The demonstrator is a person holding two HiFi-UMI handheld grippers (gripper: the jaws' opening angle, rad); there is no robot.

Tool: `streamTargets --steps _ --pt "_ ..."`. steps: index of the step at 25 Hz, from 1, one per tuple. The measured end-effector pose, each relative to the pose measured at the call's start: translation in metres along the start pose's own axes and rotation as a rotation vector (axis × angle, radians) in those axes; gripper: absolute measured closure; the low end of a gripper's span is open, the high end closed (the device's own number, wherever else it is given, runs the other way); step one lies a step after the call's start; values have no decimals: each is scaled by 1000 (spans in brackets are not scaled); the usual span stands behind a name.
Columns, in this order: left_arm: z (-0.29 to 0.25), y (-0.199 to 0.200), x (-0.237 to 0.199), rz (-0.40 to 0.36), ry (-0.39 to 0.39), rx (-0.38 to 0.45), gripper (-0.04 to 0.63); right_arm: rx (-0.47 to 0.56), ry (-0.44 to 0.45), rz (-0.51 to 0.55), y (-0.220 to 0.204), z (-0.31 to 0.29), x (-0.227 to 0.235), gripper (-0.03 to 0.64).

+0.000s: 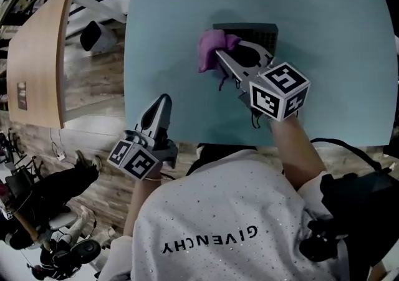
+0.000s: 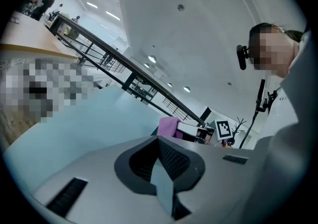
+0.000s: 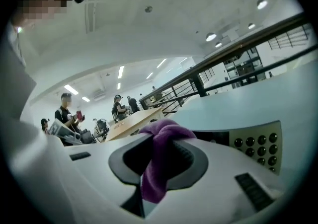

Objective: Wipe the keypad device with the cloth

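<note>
A person at a pale blue table [image 1: 336,37] works 2 hand-held grippers. The right gripper [image 1: 219,55] has its jaws clamped on a purple cloth [image 1: 212,48], pressing it onto the left end of the keypad device [image 1: 265,33], which sits mid-table. From the head view the device is only a dark slab. The right gripper view picks out rows of round dark keys [image 3: 258,143] on a pale face, with the cloth [image 3: 158,168] bunched between the jaws. The left gripper [image 1: 162,102] sits at the table's near edge, well apart from the device, jaws drawn together on nothing. Its own view catches the cloth [image 2: 169,127] far across the table.
</note>
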State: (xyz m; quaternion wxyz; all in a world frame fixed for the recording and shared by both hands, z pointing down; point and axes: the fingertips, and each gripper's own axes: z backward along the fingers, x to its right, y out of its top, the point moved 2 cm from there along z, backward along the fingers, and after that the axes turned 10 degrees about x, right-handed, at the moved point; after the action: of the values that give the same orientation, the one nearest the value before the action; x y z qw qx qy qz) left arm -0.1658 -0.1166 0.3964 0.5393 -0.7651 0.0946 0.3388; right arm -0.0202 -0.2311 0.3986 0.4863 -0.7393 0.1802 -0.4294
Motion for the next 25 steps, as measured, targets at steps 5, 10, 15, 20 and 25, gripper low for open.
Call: streamTargets --steps 5,10,15,20,25 --pt "3 -7 -11 19 6 -54 595 18 -8 -113 0 5 9 549" --pt "-14 -6 6 17 -28 -80 595 52 -94 -65 20 42 32 549" --pt "-40 -10 17 30 -89 -94 595 110 -186 -79 28 69 66 549" --pt "-40 -8 7 41 -86 -105 595 126 -280 -70 29 79 72 548" --pt "-45 -5 14 63 -70 -84 595 129 -336 -55 33 96 83 548"
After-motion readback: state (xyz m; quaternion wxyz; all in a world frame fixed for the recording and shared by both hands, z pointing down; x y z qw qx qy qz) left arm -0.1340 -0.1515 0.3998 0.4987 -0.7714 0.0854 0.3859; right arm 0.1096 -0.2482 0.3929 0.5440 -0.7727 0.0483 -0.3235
